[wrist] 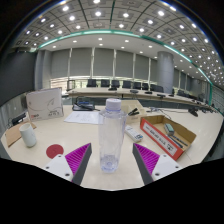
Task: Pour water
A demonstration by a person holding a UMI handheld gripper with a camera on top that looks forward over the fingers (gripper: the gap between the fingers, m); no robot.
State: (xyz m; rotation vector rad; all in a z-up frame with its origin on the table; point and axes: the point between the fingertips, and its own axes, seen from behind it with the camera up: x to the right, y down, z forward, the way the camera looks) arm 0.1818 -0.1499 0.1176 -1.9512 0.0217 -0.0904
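Gripper [112,160]: two fingers nearest the lens, magenta pads [78,157] on the inner faces. Jaws pinch the clear plastic bottle [112,135] low on its body; both pads appear to press its sides, though the contact at the right pad is hard to make out.

Bottle: held upright between the fingers, long axis vertical, white cap [113,103] pointing up. Body transparent; the room shows through it. Liquid level cannot be read. Its base sits between the fingertips, over the white table [85,130].

Just left of the fingers, on the table: a red round disc [54,150], flat. Further left, a small white cup [28,135], upright, well apart from the bottle. Behind the cup, an upright white card [45,103] with printing on it.

Right of the bottle: an open cardboard box [165,134] with a red side, lying at an angle. Between box and bottle, a small white item [135,134], not identifiable.

Beyond: a long row of desks [130,93] with dark chairs, curtained windows [100,64] behind, and ceiling spot lights [97,14].
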